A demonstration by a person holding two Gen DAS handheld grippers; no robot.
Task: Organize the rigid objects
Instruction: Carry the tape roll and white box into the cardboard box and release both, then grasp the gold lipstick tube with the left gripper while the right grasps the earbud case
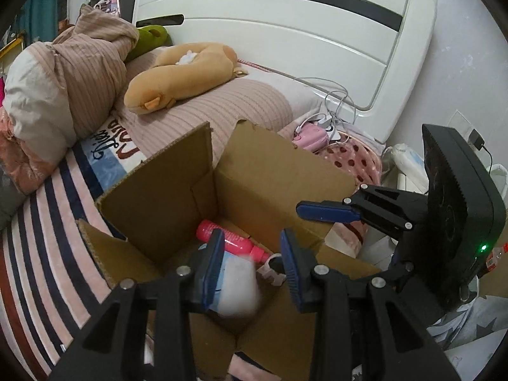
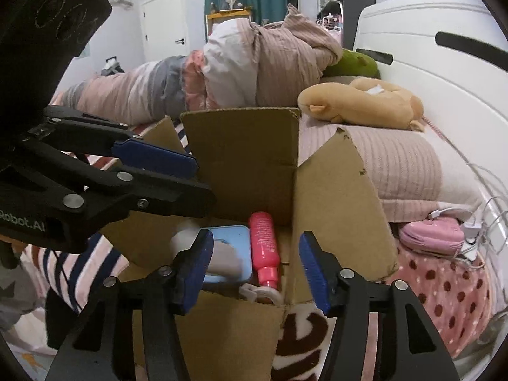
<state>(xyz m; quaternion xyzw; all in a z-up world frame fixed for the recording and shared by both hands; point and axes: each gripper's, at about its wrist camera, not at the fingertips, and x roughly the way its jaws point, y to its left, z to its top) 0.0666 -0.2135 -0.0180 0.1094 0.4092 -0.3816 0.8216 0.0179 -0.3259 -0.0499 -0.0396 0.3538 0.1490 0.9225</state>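
An open cardboard box [image 1: 263,174] [image 2: 250,158] stands on the bed. Inside lie a pink bottle [image 1: 231,241] [image 2: 265,247], a light blue flat case [image 2: 230,244] and a white tape holder [image 2: 260,292]. A blurred white object [image 1: 238,289] [image 2: 222,257] is between or just below my left gripper's fingers, over the blue case. My left gripper [image 1: 250,266] is open above the box; it also shows in the right wrist view [image 2: 184,177]. My right gripper [image 2: 254,270] is open and empty over the box's near edge; it shows at right in the left wrist view [image 1: 320,212].
Striped blanket [image 1: 47,238], rolled bedding [image 1: 73,73], a tan plush toy [image 1: 177,73] and pillow lie behind the box. A pink pouch with white cables [image 2: 435,235] lies on the dotted blanket at right. The white headboard [image 1: 285,31] is behind.
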